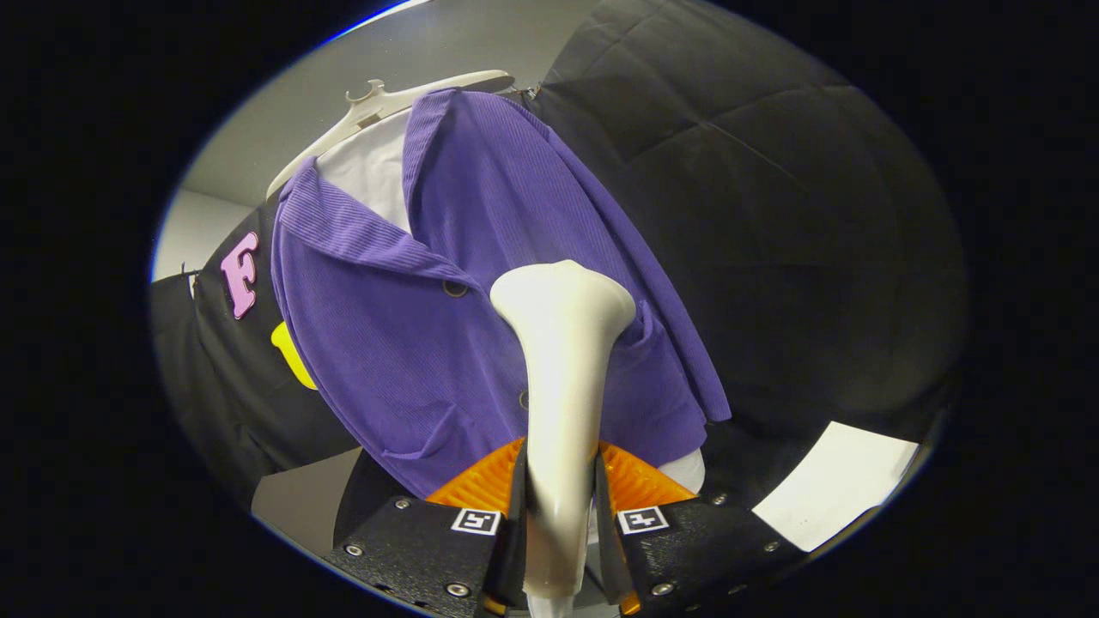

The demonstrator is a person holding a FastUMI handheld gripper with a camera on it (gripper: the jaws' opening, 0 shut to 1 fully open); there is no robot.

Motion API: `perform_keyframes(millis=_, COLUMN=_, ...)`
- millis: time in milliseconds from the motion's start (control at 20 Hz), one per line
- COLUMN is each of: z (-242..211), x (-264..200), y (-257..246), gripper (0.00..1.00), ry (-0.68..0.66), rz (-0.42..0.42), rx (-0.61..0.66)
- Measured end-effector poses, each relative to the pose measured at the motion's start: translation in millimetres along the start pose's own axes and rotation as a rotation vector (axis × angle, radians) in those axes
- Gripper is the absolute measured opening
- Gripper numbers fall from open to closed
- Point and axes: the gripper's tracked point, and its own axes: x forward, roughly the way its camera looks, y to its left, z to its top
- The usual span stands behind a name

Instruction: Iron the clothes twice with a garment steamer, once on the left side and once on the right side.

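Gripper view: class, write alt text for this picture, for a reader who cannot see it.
The gripper is shut on the handle of a white garment steamer, whose head points at the front of a purple ribbed shirt. The shirt hangs over a white garment on a pale hanger, against the booth's black cloth wall.

A pale hanger (403,99) carries a purple shirt (481,283) (over a white one (371,172)), its front hanging open.
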Motion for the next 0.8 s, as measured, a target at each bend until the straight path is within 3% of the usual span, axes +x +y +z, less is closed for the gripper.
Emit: perform_keyframes(millis=800, z=-142.9, x=18.5, y=-39.8, gripper=0.35, ry=0.246, rz=-0.096, rx=0.065)
